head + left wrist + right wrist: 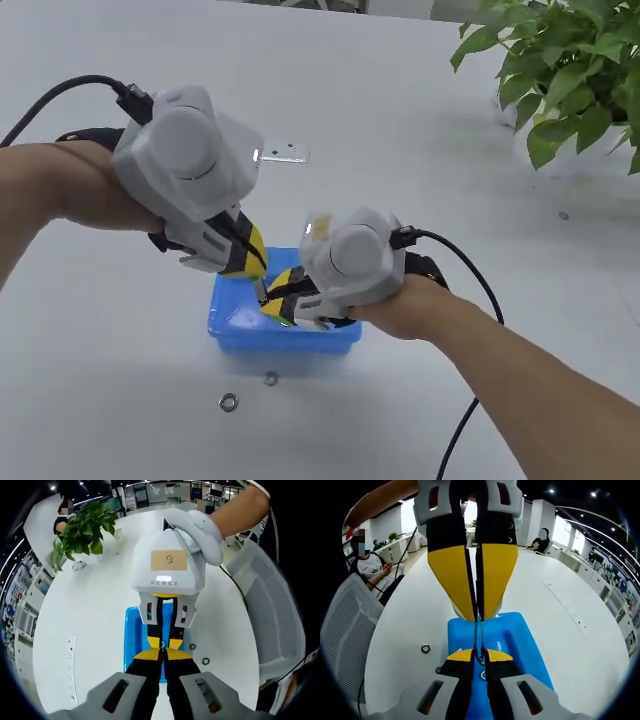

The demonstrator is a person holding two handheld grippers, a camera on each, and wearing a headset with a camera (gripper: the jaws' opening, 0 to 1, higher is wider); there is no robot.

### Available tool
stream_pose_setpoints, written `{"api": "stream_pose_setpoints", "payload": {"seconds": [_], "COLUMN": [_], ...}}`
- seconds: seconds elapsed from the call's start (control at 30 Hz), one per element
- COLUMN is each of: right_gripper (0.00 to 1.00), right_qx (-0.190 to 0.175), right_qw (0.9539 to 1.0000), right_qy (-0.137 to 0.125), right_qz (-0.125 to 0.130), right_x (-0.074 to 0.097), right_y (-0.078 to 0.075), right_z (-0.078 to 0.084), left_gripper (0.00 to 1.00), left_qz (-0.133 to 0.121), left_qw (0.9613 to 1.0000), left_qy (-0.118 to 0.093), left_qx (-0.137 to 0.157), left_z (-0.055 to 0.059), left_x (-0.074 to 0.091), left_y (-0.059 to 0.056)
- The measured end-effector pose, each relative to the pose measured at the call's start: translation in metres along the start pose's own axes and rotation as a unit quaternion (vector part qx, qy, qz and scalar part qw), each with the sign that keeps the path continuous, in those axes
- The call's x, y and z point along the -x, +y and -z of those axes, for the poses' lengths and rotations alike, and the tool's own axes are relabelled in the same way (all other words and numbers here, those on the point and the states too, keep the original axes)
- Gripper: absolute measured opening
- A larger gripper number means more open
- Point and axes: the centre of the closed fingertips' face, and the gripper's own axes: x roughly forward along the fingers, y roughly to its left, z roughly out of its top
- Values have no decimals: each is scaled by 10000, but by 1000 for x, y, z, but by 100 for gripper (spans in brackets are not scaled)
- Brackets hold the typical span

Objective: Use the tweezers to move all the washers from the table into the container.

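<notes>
Both grippers meet over the blue container [240,325], lower centre of the head view. The left gripper [162,652] has its jaws together, and the right gripper [480,656] does too. Thin tweezers [477,630] run between the two pairs, apparently clamped by both. Tweezer tips point down into the container. Two washers lie on the white table [400,130], one [229,402] at bottom centre and another [271,379] just below the container's rim. A potted plant [570,70] stands upper right.

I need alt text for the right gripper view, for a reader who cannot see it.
Two grippers, the right gripper from below and the left gripper from above, both hold thin tweezers over a blue container on a white table. A washer lies on the table beside the container.
</notes>
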Motion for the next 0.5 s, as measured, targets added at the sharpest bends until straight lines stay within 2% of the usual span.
{"api": "stream_pose_setpoints", "payload": {"seconds": [0.5], "right_gripper": [10], "right_qx": [3], "right_qw": [9999], "right_qy": [80], "right_qz": [-113], "right_x": [-8], "right_y": [-1], "right_z": [6], "left_gripper": [5], "left_qz": [42], "left_qw": [10000], "left_qy": [37], "left_qx": [50], "left_z": [8], "left_x": [-6], "left_y": [3]}}
